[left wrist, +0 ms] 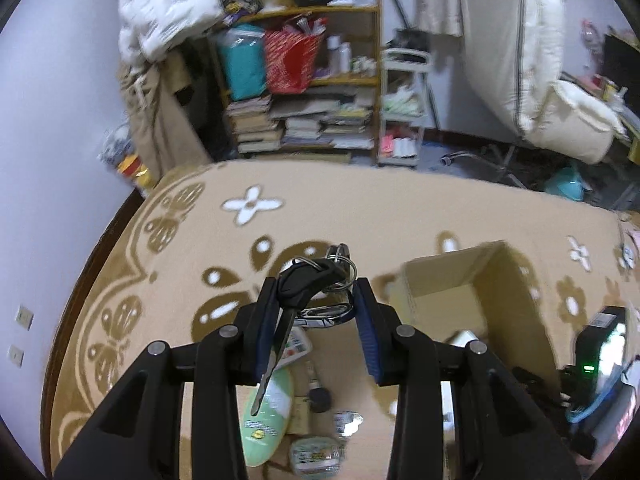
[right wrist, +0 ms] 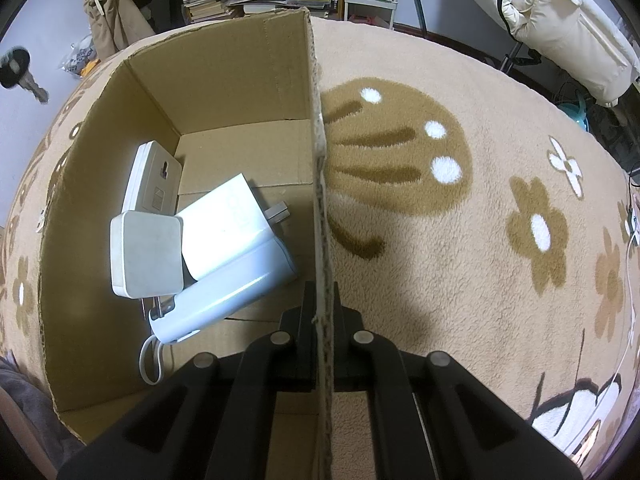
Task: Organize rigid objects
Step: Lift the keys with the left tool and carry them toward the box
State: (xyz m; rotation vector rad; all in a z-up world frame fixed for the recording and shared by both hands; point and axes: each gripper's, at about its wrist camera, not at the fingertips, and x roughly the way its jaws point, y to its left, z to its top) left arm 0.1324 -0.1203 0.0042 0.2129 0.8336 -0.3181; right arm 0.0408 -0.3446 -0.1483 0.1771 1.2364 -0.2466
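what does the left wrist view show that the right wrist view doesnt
Only the left wrist view shows the left gripper shut on a key bunch, with small items lying on the rug below. Only the right wrist view shows the right gripper shut on the box wall and the white devices inside. Both show the cardboard box and the rug.

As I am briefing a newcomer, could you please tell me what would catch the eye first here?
A bunch of keys hangs between the left tongs above the patterned carpet. The right tongs pinch the wall of a cardboard box holding white devices.
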